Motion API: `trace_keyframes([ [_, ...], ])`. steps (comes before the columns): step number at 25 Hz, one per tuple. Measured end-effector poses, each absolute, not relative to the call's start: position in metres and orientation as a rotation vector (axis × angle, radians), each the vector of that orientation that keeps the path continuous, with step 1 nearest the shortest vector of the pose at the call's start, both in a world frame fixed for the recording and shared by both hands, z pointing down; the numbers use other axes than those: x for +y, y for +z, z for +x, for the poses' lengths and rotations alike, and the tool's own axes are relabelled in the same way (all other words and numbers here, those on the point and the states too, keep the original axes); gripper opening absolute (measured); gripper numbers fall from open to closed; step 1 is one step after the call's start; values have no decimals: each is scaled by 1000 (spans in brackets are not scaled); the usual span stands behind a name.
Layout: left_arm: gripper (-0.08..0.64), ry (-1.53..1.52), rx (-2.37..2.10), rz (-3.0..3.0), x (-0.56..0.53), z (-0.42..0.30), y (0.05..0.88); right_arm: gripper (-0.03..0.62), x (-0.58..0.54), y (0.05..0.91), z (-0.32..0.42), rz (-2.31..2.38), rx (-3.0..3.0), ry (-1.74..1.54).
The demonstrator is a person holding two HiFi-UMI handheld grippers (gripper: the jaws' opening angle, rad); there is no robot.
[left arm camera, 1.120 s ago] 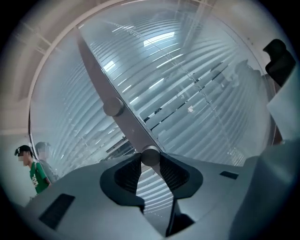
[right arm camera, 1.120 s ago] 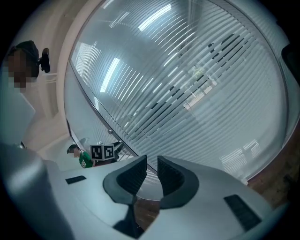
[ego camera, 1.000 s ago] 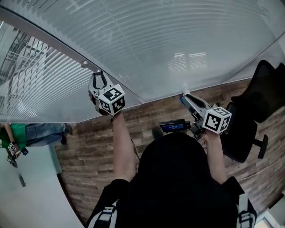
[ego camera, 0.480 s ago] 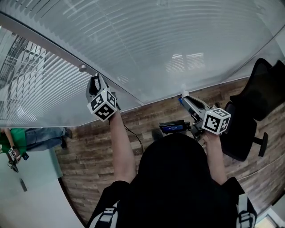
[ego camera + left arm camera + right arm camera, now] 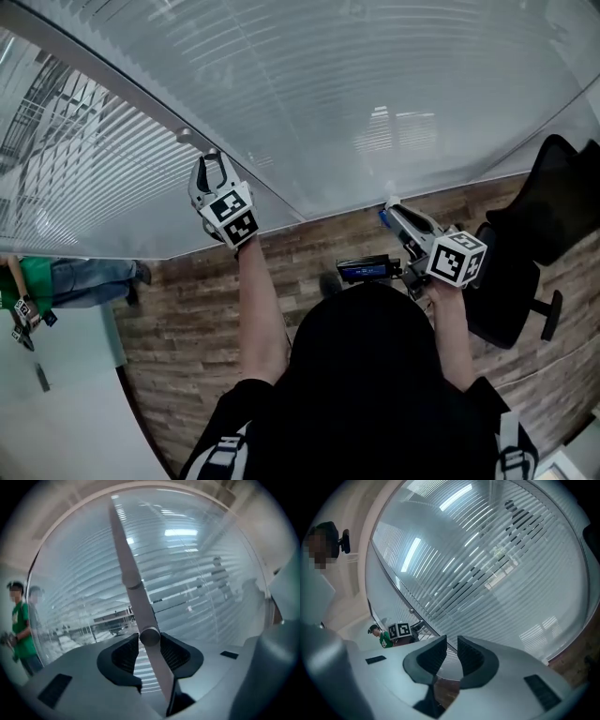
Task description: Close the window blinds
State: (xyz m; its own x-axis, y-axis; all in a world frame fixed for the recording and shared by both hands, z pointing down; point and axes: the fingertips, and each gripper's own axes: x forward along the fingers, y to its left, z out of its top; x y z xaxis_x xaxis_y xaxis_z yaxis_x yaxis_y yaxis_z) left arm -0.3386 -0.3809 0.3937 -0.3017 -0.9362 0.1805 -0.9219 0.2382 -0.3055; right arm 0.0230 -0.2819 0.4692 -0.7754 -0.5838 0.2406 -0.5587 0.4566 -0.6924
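The left gripper [image 5: 150, 641] is closing its two pads on the thin grey wand [image 5: 129, 564] of the blinds [image 5: 375, 75], just under the wand's round end, and this wand is hanging in front of the slats, a little tilted in the left gripper view. I am judging that the step in hand is turning the wand so that the slats are tipping shut (through the left part of them I am seeing the outside, so they are not fully closed yet). To do it well, the person should be rolling the wrist around the wand's own line, not pulling it sideways, with a firm enough grip that the smooth rod is not slipping between the pads. If one roll is not enough, the jaws need loosening, turning back, and gripping again. The left arm [image 5: 258, 309] is stretching forward to the glass, with the left gripper [image 5: 211, 169] pointing nearly level at the blinds. The right gripper [image 5: 387, 208] is waiting low by the body with the elbow bent; its jaws are standing slightly apart with nothing between them [image 5: 450, 656].
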Motion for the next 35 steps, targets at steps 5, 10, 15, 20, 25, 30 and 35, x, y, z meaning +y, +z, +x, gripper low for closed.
trace_keyframes([
  [5,150,-77,2609,-2076,-376,-344,389,74,-281,468,26,-1056,2641,-1250],
  [10,148,-92,2606,-2054,-382,-348,384,75,-281,469,30,-1075,2627,-1248],
  [15,137,-384,2515,-1940,-387,-352,385,75,-284,467,31,-1077,2615,-1250],
  [20,137,-547,2442,-1875,-392,-355,387,75,-284,466,28,-1060,2618,-1262],
  [25,138,-541,2456,-1903,-394,-361,385,75,-285,464,26,-1038,2620,-1273],
  [30,138,-302,2583,-1998,-373,-342,386,75,-276,469,53,-1015,2606,-1279],
  [35,138,-244,2645,-2063,-347,-322,401,75,-275,477,63,-967,2602,-1317],
])
